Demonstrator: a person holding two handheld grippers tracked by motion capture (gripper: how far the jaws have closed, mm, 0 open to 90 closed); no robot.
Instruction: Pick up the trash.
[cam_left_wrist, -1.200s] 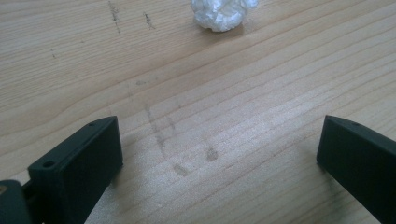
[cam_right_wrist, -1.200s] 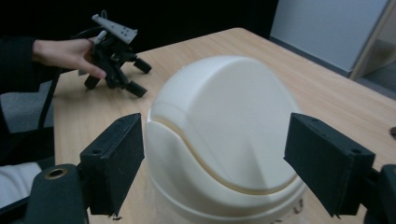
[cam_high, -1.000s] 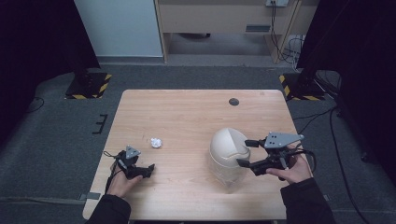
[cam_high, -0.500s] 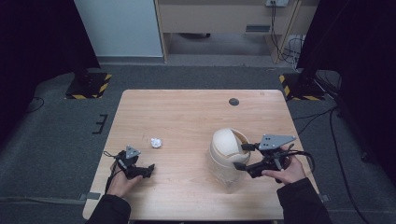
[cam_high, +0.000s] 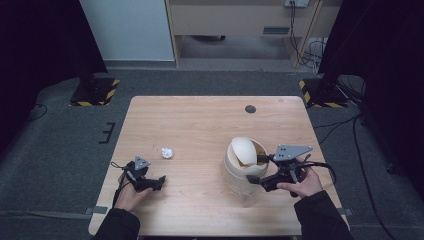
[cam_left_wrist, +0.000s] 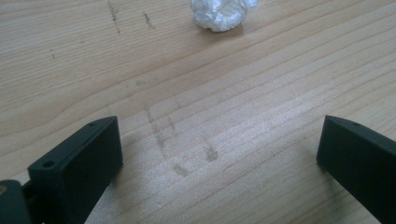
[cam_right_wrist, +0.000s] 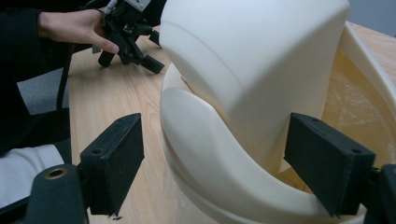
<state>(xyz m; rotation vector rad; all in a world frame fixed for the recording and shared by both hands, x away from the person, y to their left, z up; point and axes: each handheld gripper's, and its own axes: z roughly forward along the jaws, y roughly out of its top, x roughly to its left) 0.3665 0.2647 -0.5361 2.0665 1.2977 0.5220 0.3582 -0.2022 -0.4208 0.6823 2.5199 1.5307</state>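
Wooden table (cam_high: 200, 125), seen from above. Cream swing-lid bin (cam_high: 243, 161) stands right of table centre, its domed lid tipped so the amber inside shows at the 3 o'clock side of the opening.

Right gripper (cam_high: 255, 170) lies level at the bin's 4 o'clock, held in the right hand (cam_high: 299, 181). Its jaws have just been opening. In the right gripper view they stand apart on either side of the lid's edge and the bin's rim, pads (cam_right_wrist: 119, 161) clear of the plastic, nothing pinched.

Left gripper (cam_high: 161, 181) rests low over the table at about 8 o'clock from centre, in the left hand (cam_high: 131, 192). Jaws spread wide, bare wood between them.

Crumpled white paper ball (cam_high: 166, 152) sits on the table at the left gripper's 12 o'clock, near but not touched, well apart from the bin.
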